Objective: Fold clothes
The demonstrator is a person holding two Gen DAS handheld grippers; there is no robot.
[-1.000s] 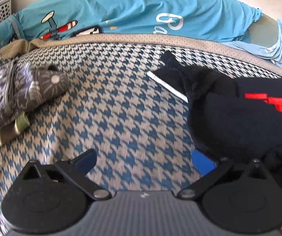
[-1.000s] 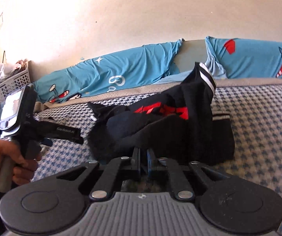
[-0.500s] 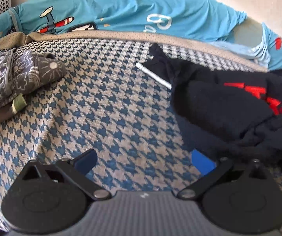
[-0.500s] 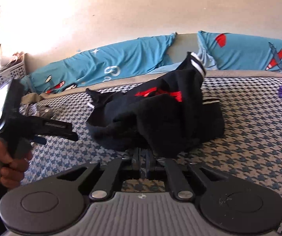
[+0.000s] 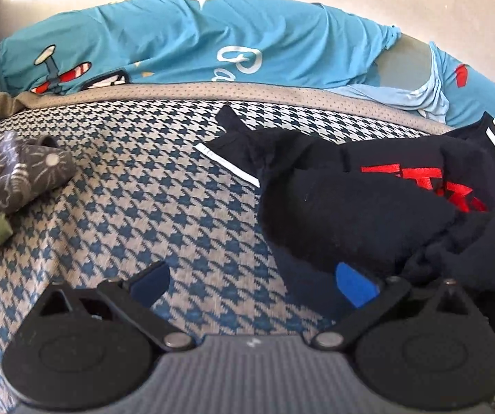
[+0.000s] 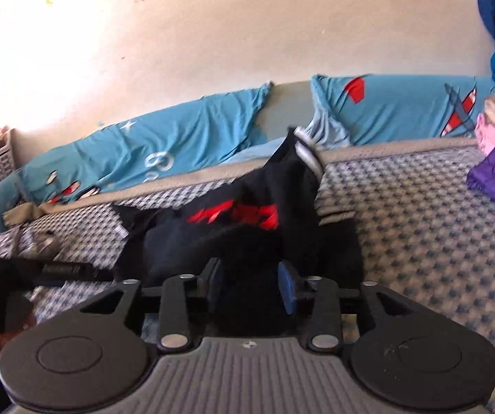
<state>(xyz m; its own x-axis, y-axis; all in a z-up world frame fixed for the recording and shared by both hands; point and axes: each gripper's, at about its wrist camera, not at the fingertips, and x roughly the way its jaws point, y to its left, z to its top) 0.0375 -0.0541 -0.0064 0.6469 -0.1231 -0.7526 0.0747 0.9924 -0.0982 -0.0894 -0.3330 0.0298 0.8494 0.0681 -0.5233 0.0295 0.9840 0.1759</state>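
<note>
Rightward, black garment (image 5: 368, 207) crumpled; right tool (image 6: 252, 284) opening around its hem.

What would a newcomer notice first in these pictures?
A crumpled black garment with red lettering heaped on the houndstooth bed cover. The right gripper is opening around its near edge. Behind, turquoise pillows with plane prints line the wall.

My left gripper (image 5: 252, 284) jaws stand open above the bed (image 5: 150, 186); black garment (image 5: 368, 207) lies crumpled beside the right finger.
</note>
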